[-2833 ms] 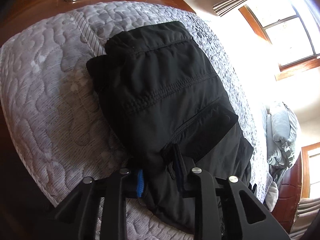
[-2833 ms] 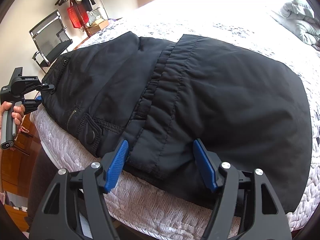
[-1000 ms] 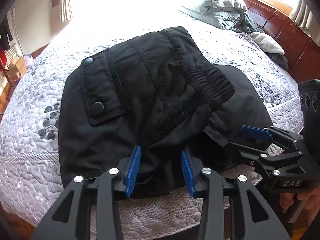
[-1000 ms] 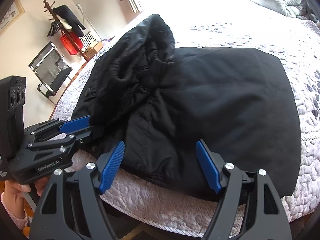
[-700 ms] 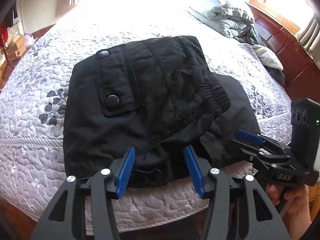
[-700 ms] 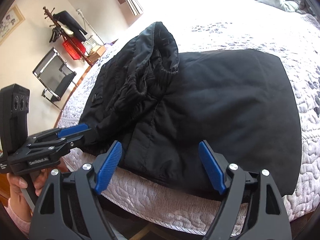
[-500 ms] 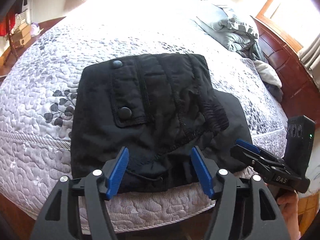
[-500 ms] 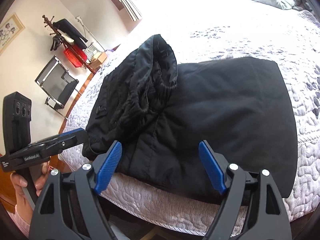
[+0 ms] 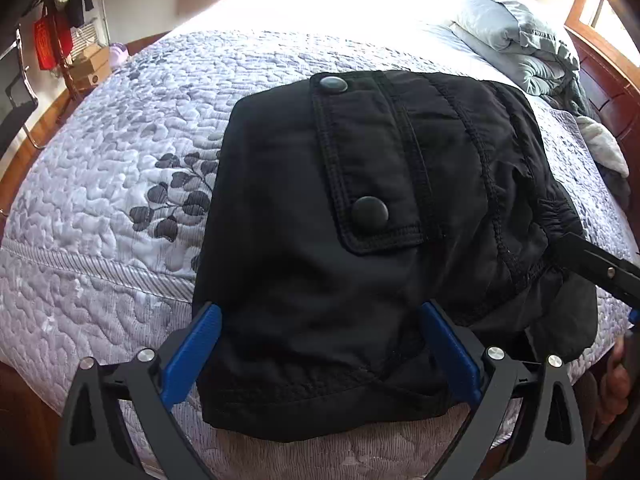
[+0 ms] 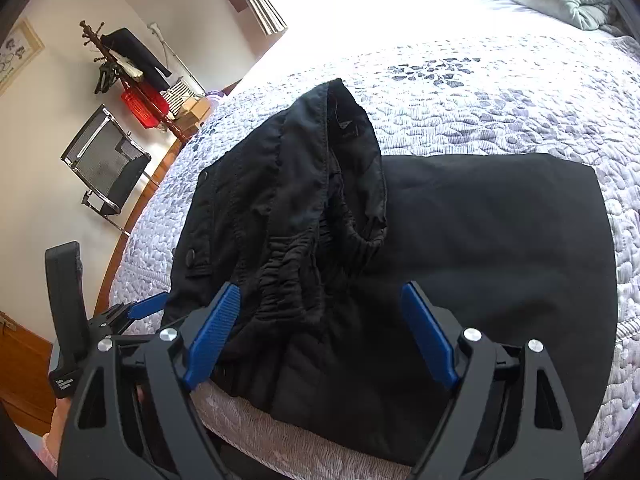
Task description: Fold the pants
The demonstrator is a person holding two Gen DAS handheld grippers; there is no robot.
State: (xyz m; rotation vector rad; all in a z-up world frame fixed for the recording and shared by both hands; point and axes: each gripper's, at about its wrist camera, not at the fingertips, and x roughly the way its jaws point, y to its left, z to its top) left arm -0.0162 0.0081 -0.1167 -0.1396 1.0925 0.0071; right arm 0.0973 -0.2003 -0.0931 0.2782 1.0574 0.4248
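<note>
Left gripper point(image 9: 320, 344) at near bed point(image 9: 100, 208) edge, jaws apart, empty. Black pants point(image 9: 360, 240) folded on bed, one flap bunched up. Right gripper point(image 10: 320, 336) likewise apart, probably released after folding.

The pants point(image 9: 360, 264) are matt black woven cloth, faintly crinkled, with raised stitched seams, a gathered elastic waistband point(image 10: 316, 264) and smooth, dull round snaps point(image 9: 370, 213). The bedspread point(image 9: 120, 168) is quilted cloth, pebbly and soft-looking, with a ribbed border. The left gripper point(image 9: 320, 354) and right gripper point(image 10: 320, 332) have matt black plastic arms, ridged blue plastic pads point(image 10: 212, 336) and shiny metal screws point(image 9: 492, 353). The bed frame point(image 9: 608, 84) is glossy reddish wood. The chair point(image 10: 106, 160) has a chromed metal frame.
</note>
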